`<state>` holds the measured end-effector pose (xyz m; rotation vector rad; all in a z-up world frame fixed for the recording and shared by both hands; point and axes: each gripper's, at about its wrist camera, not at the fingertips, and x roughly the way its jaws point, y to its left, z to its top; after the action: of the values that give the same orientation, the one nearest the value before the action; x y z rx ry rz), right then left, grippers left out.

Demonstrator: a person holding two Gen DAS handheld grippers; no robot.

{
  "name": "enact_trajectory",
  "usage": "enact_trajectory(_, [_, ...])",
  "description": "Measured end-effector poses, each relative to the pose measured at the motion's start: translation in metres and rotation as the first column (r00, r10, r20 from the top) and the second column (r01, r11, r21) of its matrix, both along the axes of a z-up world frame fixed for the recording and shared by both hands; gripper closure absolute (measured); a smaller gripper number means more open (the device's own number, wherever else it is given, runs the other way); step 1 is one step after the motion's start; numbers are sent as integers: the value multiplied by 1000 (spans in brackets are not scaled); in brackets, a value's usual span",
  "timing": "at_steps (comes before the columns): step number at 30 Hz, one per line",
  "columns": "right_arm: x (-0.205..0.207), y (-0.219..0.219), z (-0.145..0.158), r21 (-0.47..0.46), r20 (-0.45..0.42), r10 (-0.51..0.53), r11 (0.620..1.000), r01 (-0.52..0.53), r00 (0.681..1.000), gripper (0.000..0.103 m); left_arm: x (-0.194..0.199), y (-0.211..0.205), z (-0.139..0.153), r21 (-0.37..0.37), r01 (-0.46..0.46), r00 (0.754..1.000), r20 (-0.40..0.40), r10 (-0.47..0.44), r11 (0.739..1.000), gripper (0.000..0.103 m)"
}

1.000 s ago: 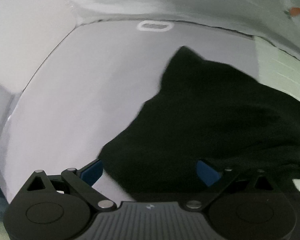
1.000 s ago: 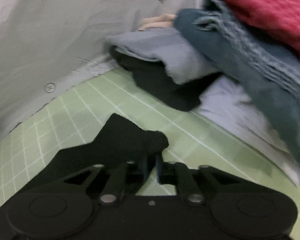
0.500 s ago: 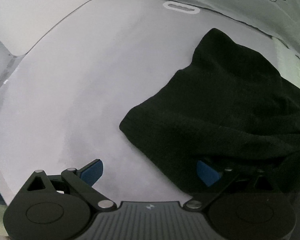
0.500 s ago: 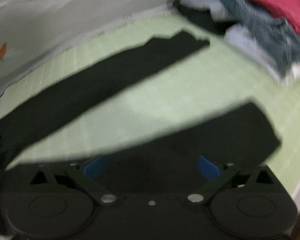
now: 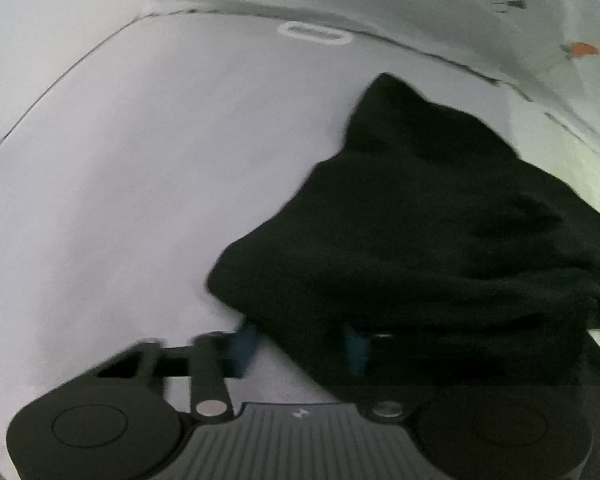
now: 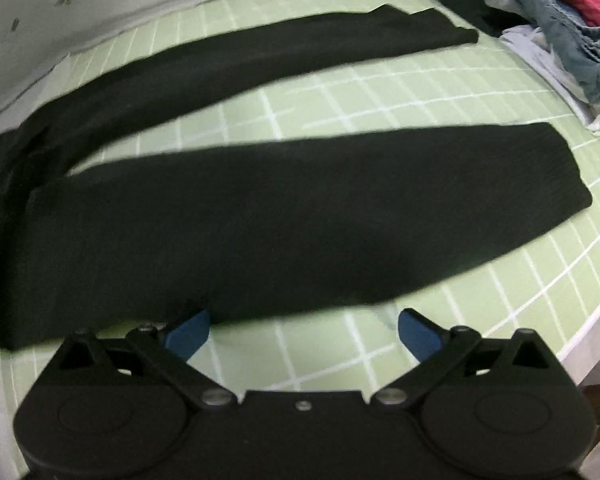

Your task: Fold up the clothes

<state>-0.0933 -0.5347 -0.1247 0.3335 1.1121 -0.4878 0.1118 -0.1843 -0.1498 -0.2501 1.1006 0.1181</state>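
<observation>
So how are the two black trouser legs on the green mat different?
The far trouser leg looks narrower and ends close to the clothes pile; the near trouser leg looks wider and ends well short of the pile. The far leg's end is uneven; the near leg's end is cut straight. Both are black and flat on the green mat.

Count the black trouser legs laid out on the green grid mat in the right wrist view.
2. The far leg stretches across the mat toward the clothes pile. The near leg lies just ahead of the right gripper. Both join at the left edge.
</observation>
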Motion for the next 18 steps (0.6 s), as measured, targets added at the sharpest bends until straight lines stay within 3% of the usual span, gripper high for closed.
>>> enact_trajectory(1, [-1, 3, -1, -1, -5, 2, 1000, -2, 1000, 1, 0, 0, 1, 4, 5, 1000, 13, -5, 1000, 90])
enact_trajectory(4, [-4, 6, -3, 1, -9, 5, 1000, -5, 1000, 1, -5, 2, 6, 37, 6, 999, 42, -8, 999, 93])
enact_trajectory(9, [-11, 12, -2, 4, -15, 10, 1000, -10, 1000, 1, -19, 16, 19, 112, -25, 997, 75, 17, 993, 93])
enact_trajectory(15, [-21, 10, -1, 21, -14, 17, 1000, -17, 1000, 1, -33, 46, 16, 109, -142, 989, 43, 139, 984, 93])
enact_trajectory(18, [-25, 2, 2, 30, -5, 11, 999, -11, 1000, 1, -40, 52, 16, 103, -184, 983, 22, 182, 978, 85])
